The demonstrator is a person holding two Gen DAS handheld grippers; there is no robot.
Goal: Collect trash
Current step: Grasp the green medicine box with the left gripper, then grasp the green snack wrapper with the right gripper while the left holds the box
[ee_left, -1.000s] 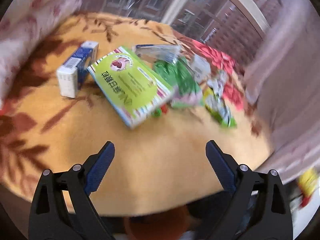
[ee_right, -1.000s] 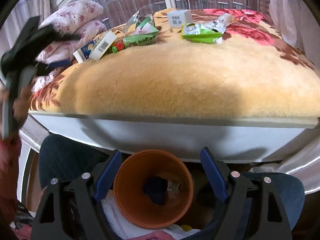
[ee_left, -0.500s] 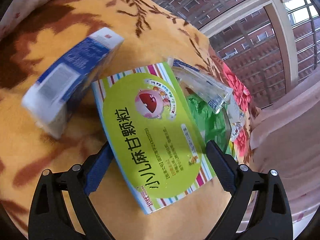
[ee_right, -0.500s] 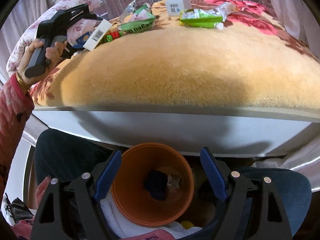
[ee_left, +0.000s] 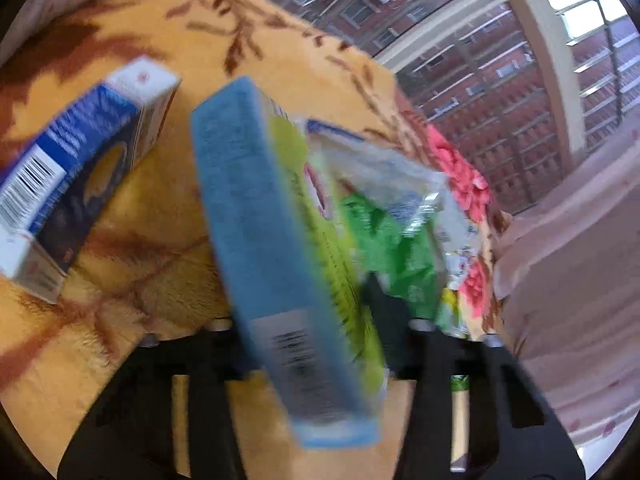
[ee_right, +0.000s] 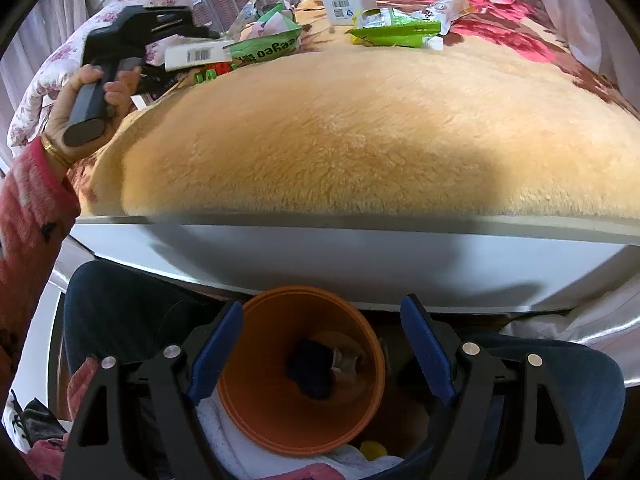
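Note:
My left gripper [ee_left: 316, 328] is shut on a flat green and blue medicine box [ee_left: 276, 264], tilted on its edge above the yellow blanket [ee_left: 160, 240]; the box hides the jaws. The box also shows in the right wrist view [ee_right: 196, 54], held by the left gripper [ee_right: 208, 40] at the far left of the bed. My right gripper [ee_right: 320, 344] is open, its jaws on either side of an orange bin [ee_right: 300, 368] below the bed edge. The bin holds some dark trash.
A blue and white carton [ee_left: 76, 172] lies left of the held box. Green wrappers [ee_left: 392, 240] lie behind it. In the right wrist view, green packets [ee_right: 396, 28] and a small white box [ee_right: 348, 4] lie at the far side. Pillows [ee_right: 80, 48] are at far left.
My left gripper moved in over the green box, closed on it and tipped it up on edge. My right gripper and the orange bin stayed in place.

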